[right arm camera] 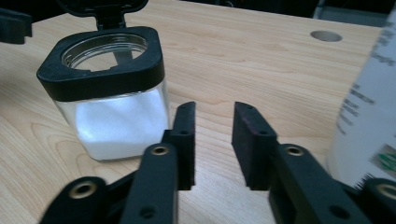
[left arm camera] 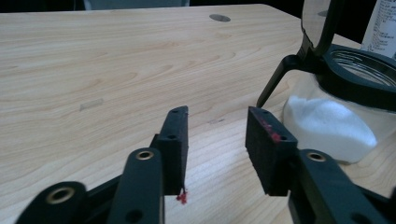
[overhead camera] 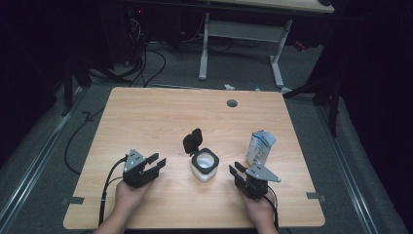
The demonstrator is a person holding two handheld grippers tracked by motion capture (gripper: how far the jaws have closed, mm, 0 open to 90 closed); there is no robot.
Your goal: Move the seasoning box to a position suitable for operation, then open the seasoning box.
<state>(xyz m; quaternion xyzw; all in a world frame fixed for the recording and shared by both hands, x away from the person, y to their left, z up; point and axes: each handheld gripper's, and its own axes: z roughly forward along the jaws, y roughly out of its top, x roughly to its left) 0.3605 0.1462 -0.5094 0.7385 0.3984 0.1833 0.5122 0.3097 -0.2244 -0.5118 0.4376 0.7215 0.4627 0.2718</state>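
A square glass jar (overhead camera: pixel 204 166) with a black collar and a flipped-up black lid (overhead camera: pixel 193 141) stands mid-table, part filled with white powder. It also appears as the jar (left arm camera: pixel 336 112) in the left gripper view and the jar (right arm camera: pixel 109 93) in the right gripper view. A white pouch (overhead camera: pixel 259 147) stands to its right, also seen as the pouch (right arm camera: pixel 369 116). My left gripper (overhead camera: pixel 157 164) rests left of the jar, jaws apart with nothing between them. My right gripper (overhead camera: pixel 238 170) sits right of the jar, below the pouch, jaws apart and empty.
The wooden table (overhead camera: pixel 146 112) has a round grommet hole (overhead camera: pixel 232 103) near its far edge. Bits of tape (overhead camera: pixel 73 200) mark the front corners. Cables and a white desk frame (overhead camera: pixel 241 34) lie on the floor beyond.
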